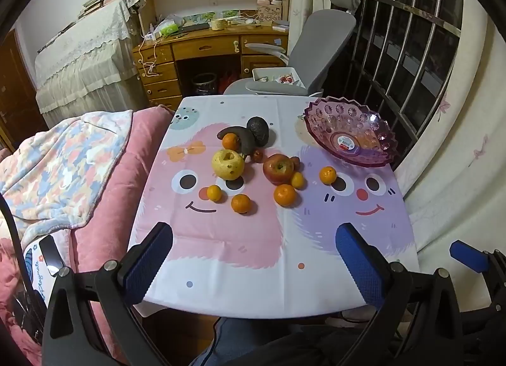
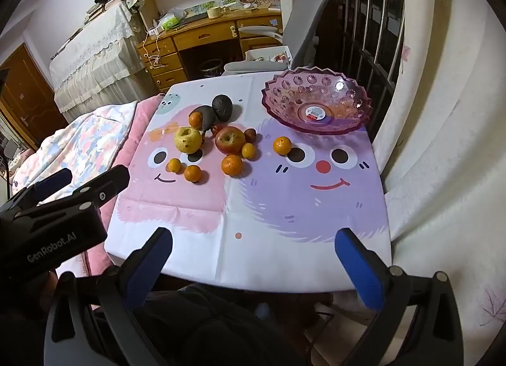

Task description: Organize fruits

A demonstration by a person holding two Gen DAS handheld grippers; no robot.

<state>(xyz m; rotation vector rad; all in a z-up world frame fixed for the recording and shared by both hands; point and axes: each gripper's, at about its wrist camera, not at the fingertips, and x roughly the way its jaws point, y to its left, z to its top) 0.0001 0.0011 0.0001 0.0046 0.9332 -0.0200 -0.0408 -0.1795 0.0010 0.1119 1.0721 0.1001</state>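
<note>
Nearest, the left gripper (image 1: 254, 258) and right gripper (image 2: 253, 258) hung over the table's near edge, jaws wide apart and empty. Beyond them every fruit, from the oranges (image 1: 285, 195) to the red apple (image 1: 278, 168), yellow apple (image 1: 228, 164) and avocado (image 1: 257, 131), lay loose on the tablecloth (image 1: 221, 249). Farthest right, the purple bowl (image 1: 319, 122) held no fruit, so sorting seemed unstarted.

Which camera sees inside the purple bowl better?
The right wrist view. There the scalloped purple glass bowl sits nearer the middle, seen more from above, so its inside and bottom sticker show clearly; no fruit is in it. The left wrist view shows the bowl farther right and more stretched.
</note>
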